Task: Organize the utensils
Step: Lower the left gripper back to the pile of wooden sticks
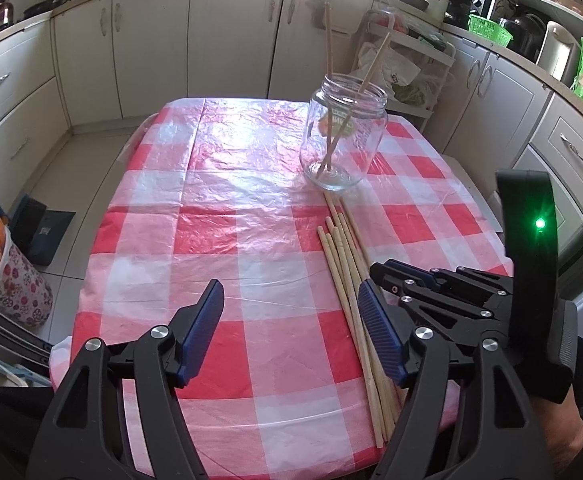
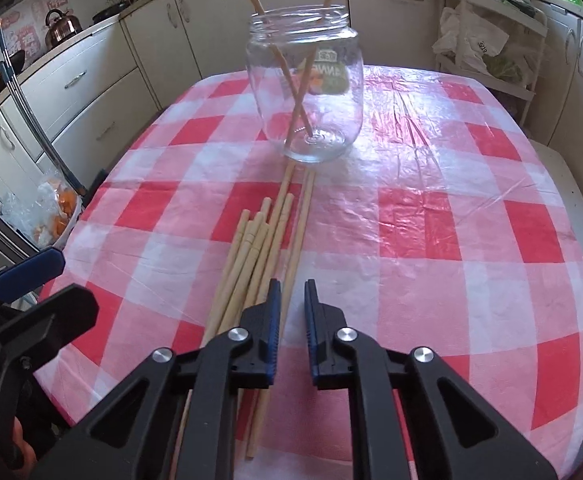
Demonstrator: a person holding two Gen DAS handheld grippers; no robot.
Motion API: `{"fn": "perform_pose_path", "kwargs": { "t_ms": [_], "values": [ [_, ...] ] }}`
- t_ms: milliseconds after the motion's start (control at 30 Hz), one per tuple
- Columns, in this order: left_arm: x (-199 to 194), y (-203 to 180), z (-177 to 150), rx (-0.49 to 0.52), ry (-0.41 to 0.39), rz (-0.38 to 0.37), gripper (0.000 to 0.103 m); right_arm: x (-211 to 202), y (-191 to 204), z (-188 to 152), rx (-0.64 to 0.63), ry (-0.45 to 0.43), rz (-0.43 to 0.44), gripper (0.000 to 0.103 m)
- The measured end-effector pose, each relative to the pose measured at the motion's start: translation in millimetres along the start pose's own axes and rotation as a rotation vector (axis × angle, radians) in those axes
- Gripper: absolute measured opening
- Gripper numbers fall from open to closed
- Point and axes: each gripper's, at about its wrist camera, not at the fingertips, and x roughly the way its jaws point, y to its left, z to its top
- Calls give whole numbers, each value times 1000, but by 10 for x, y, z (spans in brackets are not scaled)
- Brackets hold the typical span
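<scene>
1. Desk (image 1: 219,200): covered with a red-and-white checked plastic cloth, standing in a kitchen with cream cabinets (image 1: 231,32) behind it.
2. Glass jar (image 1: 343,132): clear, upright and without a lid, on the far part of the desk. Two chopsticks (image 1: 375,64) stand inside it, crossing near the bottom and leaning out over the rim.
3. Loose chopsticks (image 2: 267,248): a bundle of pale wooden sticks lying flat on the cloth, roughly parallel, running from just in front of the jar toward the near edge of the desk. Their far ends are staggered.
4. Left hand-held gripper (image 1: 291,320): jaws spread wide with nothing between them; only checked cloth shows in the gap. Its right blue pad sits over the near part of the bundle, in the left wrist view.
5. Right hand-held gripper (image 2: 292,320): jaws drawn close, leaving a narrow gap. One stick of the bundle runs up through that gap in the right wrist view; whether the pads press on it cannot be told.
6. The two hand-held grippers are close together, the left one visible at the left edge of the right wrist view.
7. Floor (image 1: 75,184): pale tiles; a flowered bag (image 1: 19,292) stands beside the desk.
</scene>
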Motion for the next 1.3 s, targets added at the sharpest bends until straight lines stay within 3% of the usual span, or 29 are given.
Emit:
{"fn": "perform_pose_path", "kwargs": {
  "t_ms": [100, 433, 533, 667, 767, 1133, 1300],
  "values": [
    [59, -44, 0, 1, 21, -5, 67, -53, -57, -42, -11, 20, -20, 6],
    [455, -244, 51, 3, 106, -44, 66, -222, -282, -178, 32, 54, -1, 6],
    [579, -234, 94, -6, 127, -54, 55, -202, -295, -126, 32, 46, 3, 7],
    [703, -184, 125, -13, 159, -71, 29, -145, -284, -45, 28, 41, 7, 7],
    [750, -148, 134, -10, 175, -91, 17, -119, -287, -2, 28, 37, 5, 8],
    [781, -16, 174, -35, 216, -165, 9, 12, -258, 74, -5, 53, -17, 8],
    [790, -10, 213, -34, 226, -165, 1, -5, -277, 69, 0, 47, -14, 6]
  ]
}}
